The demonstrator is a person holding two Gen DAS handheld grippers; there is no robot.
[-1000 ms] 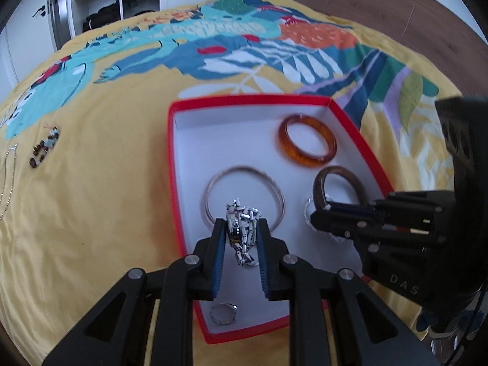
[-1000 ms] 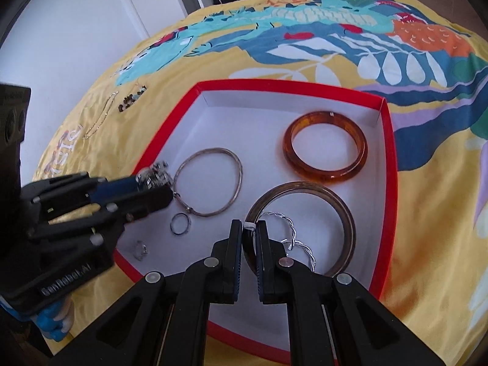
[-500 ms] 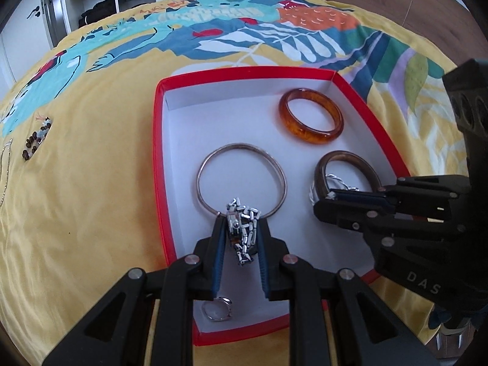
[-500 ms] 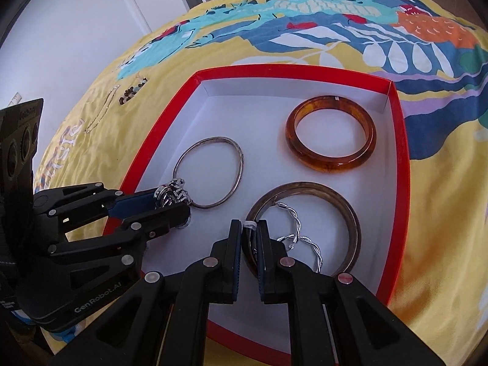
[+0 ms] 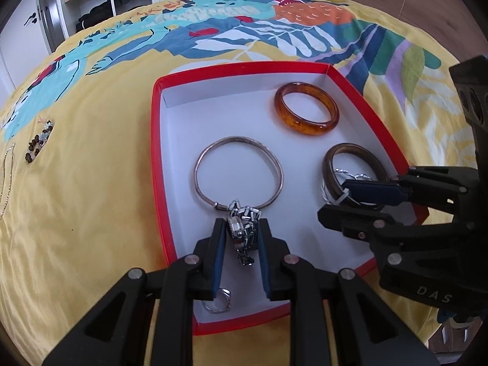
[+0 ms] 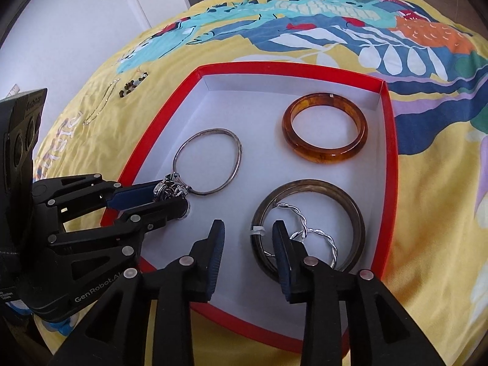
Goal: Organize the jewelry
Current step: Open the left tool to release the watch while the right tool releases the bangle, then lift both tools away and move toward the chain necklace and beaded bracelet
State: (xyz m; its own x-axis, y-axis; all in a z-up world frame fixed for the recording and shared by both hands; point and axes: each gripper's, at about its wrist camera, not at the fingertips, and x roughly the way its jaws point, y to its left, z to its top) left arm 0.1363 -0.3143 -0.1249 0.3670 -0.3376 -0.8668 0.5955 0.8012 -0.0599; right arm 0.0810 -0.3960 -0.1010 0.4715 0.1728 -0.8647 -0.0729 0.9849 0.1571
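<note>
A red-rimmed white box lies on the bed. It holds an amber bangle, a thin silver bangle, a brown bangle with a twisted silver bracelet inside it, and a small ring. My left gripper is shut on a silver chain bracelet just above the box floor. My right gripper is open over the brown bangle's near rim.
A dark bead bracelet and a thin chain necklace lie on the yellow patterned bedspread left of the box. White wardrobes stand beyond the bed.
My right gripper has opened and let go of the brown bangle. My left gripper still holds the chain bracelet and has moved slightly forward over the box.
</note>
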